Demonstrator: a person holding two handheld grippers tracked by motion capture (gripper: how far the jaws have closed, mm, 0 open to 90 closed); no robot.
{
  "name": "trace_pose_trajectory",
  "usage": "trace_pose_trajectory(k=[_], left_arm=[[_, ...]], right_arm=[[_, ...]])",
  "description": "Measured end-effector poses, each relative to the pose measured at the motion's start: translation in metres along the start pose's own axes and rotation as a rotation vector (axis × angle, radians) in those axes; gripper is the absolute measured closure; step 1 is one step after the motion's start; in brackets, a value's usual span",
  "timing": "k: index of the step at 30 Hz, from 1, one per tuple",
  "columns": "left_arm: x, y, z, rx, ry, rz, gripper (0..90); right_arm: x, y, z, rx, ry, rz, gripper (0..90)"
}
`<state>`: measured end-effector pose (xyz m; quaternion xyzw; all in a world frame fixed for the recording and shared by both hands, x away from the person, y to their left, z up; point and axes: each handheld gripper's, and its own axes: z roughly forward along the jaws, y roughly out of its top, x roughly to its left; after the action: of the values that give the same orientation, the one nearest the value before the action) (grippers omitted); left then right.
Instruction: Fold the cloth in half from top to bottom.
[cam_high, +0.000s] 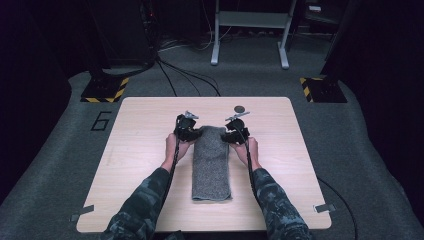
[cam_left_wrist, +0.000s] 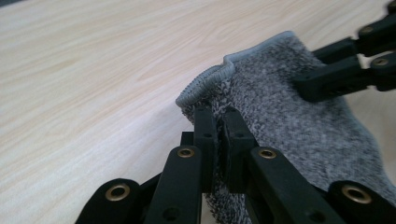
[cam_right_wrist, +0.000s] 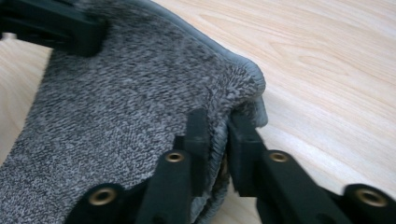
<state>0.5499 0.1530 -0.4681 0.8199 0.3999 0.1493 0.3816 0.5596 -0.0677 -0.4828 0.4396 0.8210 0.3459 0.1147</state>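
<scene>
My two camouflage sleeves come in nearest at the bottom of the high view, one hand behind each gripper. I hold the left gripper (cam_high: 192, 133) on the far left corner of the grey towel (cam_high: 211, 165), and in the left gripper view its jaws are pinched narrow on the towel's hemmed edge (cam_left_wrist: 205, 80), with cloth squeezed between the pads. The right gripper (cam_high: 231, 135) does the same on the far right corner, its jaws clamped onto the folded thickness of the terry cloth. I judge I grip both far corners so the end can be lifted evenly and carried toward me for another fold. One towel lies as a long folded strip in the middle of the wooden table (cam_high: 150, 110). One small dark disc (cam_high: 240, 108) sits beyond it. Two grippers, both occupied.
</scene>
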Motion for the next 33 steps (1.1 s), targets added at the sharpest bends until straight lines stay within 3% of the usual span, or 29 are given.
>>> trace_pose_trajectory(k=[8,9,11,12,13,15,16,19,21,24,29,33], left_arm=[[-0.009,0.005,-0.008,-0.041,-0.027,0.077,86.4],[-0.01,0.005,-0.008,-0.051,-0.043,0.08,86.4],[-0.012,0.007,-0.01,-0.057,-0.037,0.106,86.4],[-0.012,0.007,-0.012,-0.064,-0.058,0.114,86.4],[-0.013,0.008,-0.012,-0.068,-0.052,0.124,86.4],[-0.013,0.008,-0.012,-0.071,-0.06,0.132,86.4],[-0.014,0.008,-0.013,-0.066,-0.066,0.138,86.4],[-0.013,0.008,-0.012,-0.076,-0.061,0.135,86.4],[-0.012,0.008,-0.012,-0.07,-0.055,0.127,86.3],[-0.01,0.006,-0.013,-0.061,-0.039,0.106,86.2],[-0.007,0.005,-0.017,-0.064,-0.045,0.079,86.1],[-0.006,0.004,-0.016,-0.055,-0.038,0.081,86.0]], right_arm=[[-0.013,0.009,0.0,0.006,0.003,0.015,57.2],[-0.016,0.01,0.002,0.005,0.01,0.012,54.3],[-0.02,0.011,0.004,0.006,0.029,0.018,53.7],[-0.022,0.011,0.005,0.007,0.046,0.024,53.3],[-0.023,0.011,0.007,0.014,0.062,0.028,54.7],[-0.025,0.009,0.009,0.021,0.089,0.028,67.1],[-0.023,0.008,0.009,0.022,0.091,0.049,74.4],[-0.021,0.007,0.006,0.003,0.095,0.037,85.4],[-0.019,0.008,0.004,-0.014,0.084,0.015,86.4],[-0.016,0.009,-0.004,-0.021,0.068,0.028,87.0],[-0.009,0.01,-0.022,-0.085,0.056,-0.007,87.2],[-0.007,0.009,-0.026,-0.076,0.052,-0.019,87.0]])
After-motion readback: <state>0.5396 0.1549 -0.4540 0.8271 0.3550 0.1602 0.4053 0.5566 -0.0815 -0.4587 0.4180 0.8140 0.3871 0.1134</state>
